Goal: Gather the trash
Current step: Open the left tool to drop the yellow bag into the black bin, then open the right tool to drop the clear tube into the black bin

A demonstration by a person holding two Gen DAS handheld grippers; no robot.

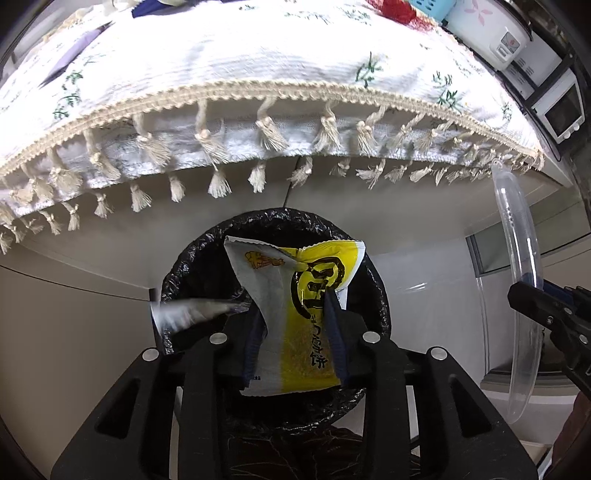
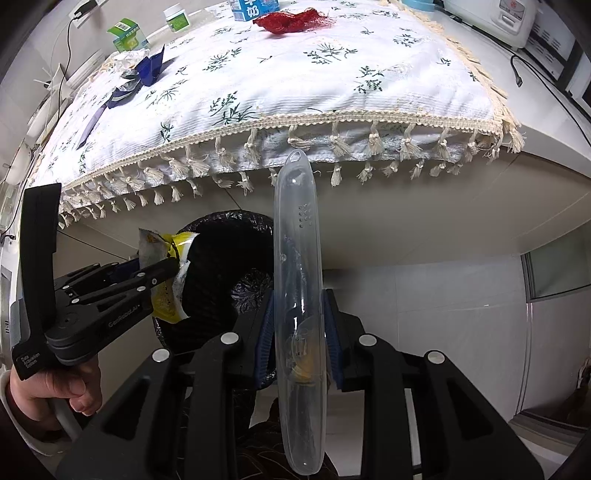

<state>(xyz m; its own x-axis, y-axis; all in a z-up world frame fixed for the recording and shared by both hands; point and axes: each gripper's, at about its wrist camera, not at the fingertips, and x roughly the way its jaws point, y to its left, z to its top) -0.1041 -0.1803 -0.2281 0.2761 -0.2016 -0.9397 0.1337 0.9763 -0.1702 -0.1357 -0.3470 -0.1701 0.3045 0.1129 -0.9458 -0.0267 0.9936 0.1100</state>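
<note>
A black-lined trash bin stands on the floor under the table edge. Above its mouth hangs a yellow-and-white snack wrapper between the blue pads of my left gripper. The pads stand apart and do not squeeze it. A blurred silver scrap hangs at the bin's left rim. My right gripper is shut on a long clear plastic case, held upright beside the bin. The right wrist view shows the left gripper and the wrapper from the side.
A table under a white floral cloth with tassels juts out over the bin. On it lie blue wrappers, a red net and a green box. A rice cooker sits at the far right. A person's hand grips the left handle.
</note>
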